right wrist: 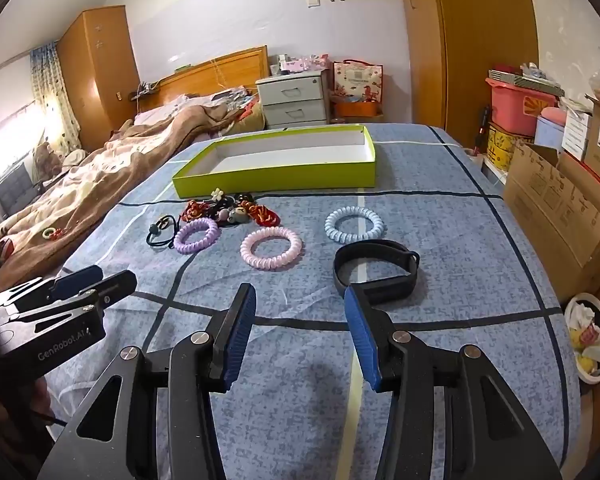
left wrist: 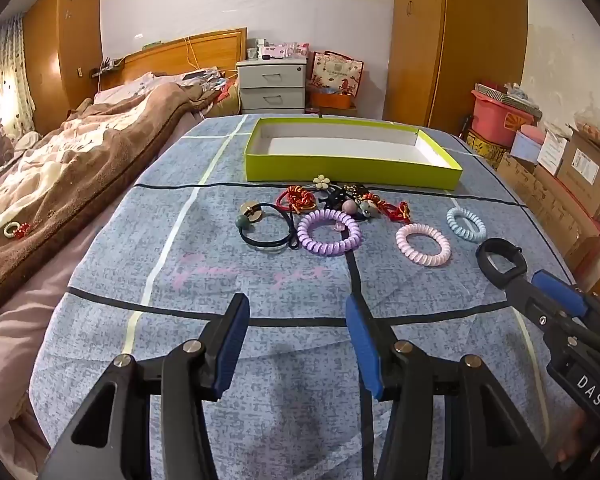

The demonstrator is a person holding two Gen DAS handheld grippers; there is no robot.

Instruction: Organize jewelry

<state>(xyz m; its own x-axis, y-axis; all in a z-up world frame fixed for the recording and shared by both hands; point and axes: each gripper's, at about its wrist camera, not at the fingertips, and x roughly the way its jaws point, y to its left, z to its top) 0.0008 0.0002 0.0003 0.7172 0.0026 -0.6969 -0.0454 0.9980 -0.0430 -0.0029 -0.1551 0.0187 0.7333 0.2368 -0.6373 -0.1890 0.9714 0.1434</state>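
Note:
A lime-green box (left wrist: 352, 168) (right wrist: 276, 178) lies open and empty at the far end of the blue cloth. In front of it lie a purple coil band (left wrist: 329, 232) (right wrist: 197, 235), a pink coil band (left wrist: 423, 244) (right wrist: 271, 247), a light-blue coil band (left wrist: 465, 224) (right wrist: 353, 224), a black hair tie (left wrist: 266, 226) (right wrist: 162, 232) and a heap of red and beaded pieces (left wrist: 340, 200) (right wrist: 236, 210). A black wristband (left wrist: 501, 261) (right wrist: 374, 270) lies nearest. My left gripper (left wrist: 298, 312) is open and empty. My right gripper (right wrist: 298, 308) is open, its right finger close by the wristband.
A bed with a brown blanket (left wrist: 60, 168) (right wrist: 80, 184) runs along the left. Cardboard boxes (left wrist: 572, 184) (right wrist: 556, 208) and a pink bin (right wrist: 520, 108) stand on the right. A bowl (right wrist: 590, 338) sits on the floor at the right.

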